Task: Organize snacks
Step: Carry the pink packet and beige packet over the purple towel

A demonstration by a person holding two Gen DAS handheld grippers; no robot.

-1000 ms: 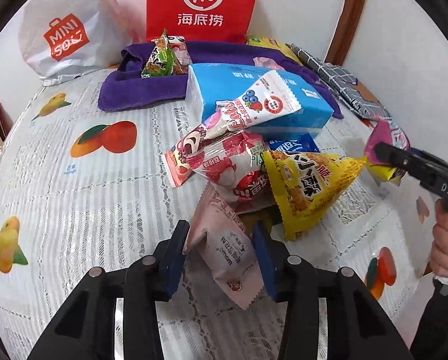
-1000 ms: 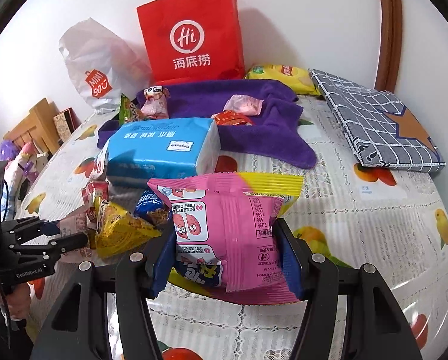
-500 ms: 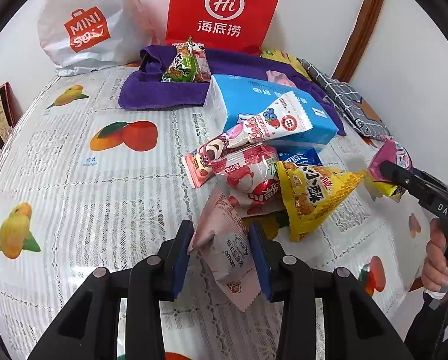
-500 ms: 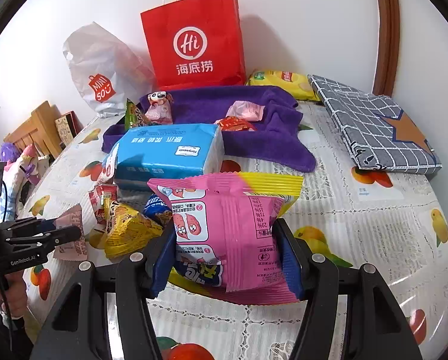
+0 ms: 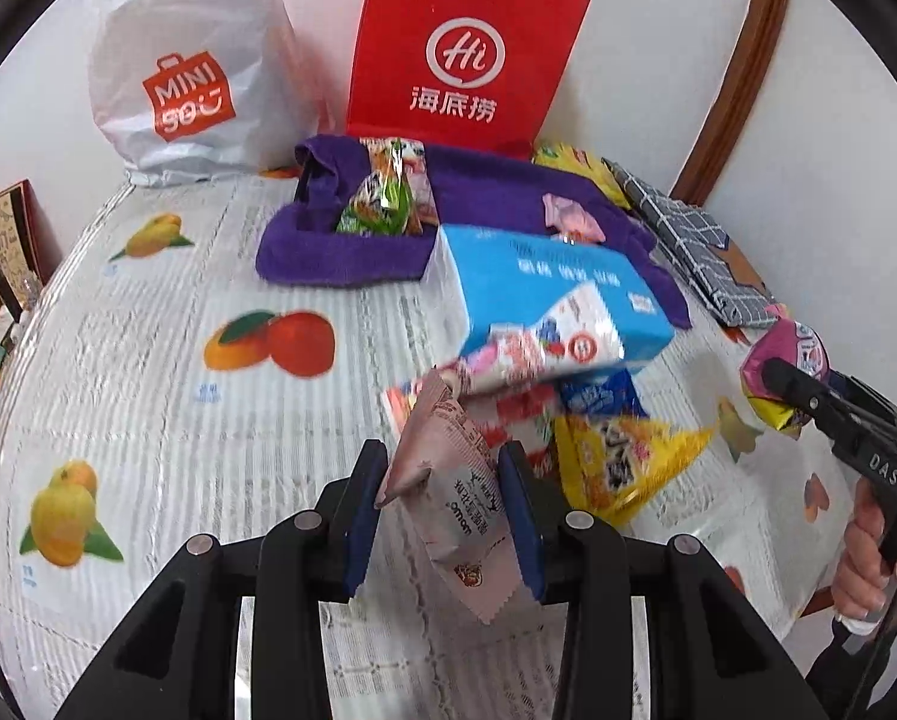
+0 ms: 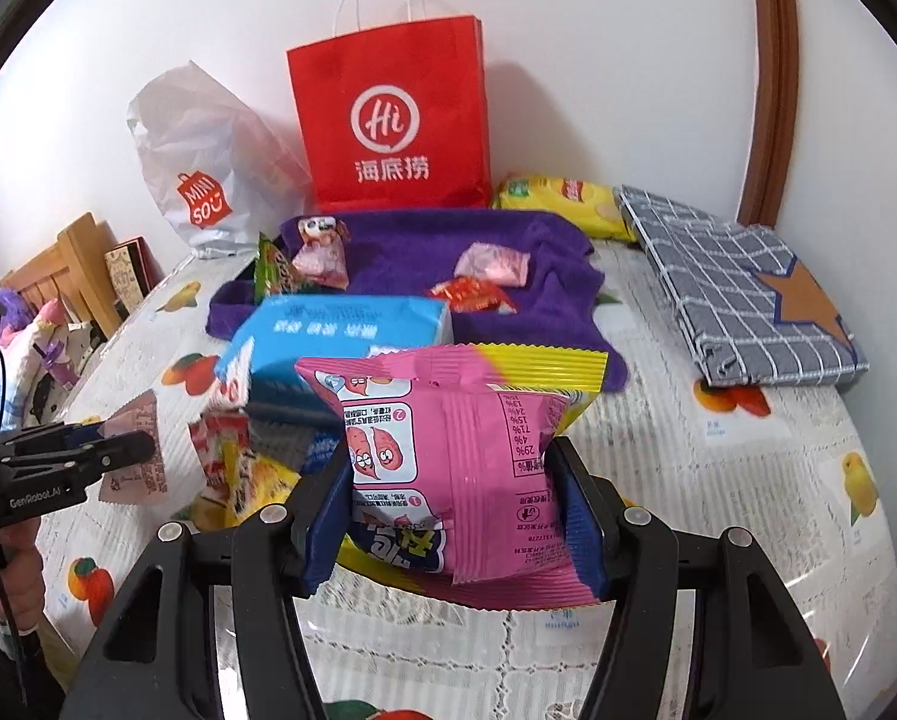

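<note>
My left gripper [image 5: 442, 498] is shut on a pale pink snack packet [image 5: 454, 480] and holds it above the table. It also shows in the right wrist view [image 6: 133, 450]. My right gripper [image 6: 451, 510] is shut on a pink and yellow snack bag [image 6: 460, 456], lifted off the table; this bag shows in the left wrist view [image 5: 787, 372]. A pile of snacks lies by a blue tissue pack [image 5: 544, 294]: a yellow triangular bag [image 5: 616, 462], a blue packet [image 5: 598, 396] and red-white packets [image 5: 526, 360]. A purple towel [image 6: 424, 252] holds several small snacks.
A red paper bag [image 6: 388, 120] and a white Miniso bag [image 6: 208, 174] stand at the back wall. A grey checked cloth [image 6: 742, 294] lies at the right, a yellow chip bag [image 6: 562, 198] behind the towel. The fruit-print tablecloth [image 5: 148, 390] covers the table.
My left gripper has lifted the pale pink packet off the table and away from the pile. My right gripper has kept hold of the pink bag and risen slightly.
</note>
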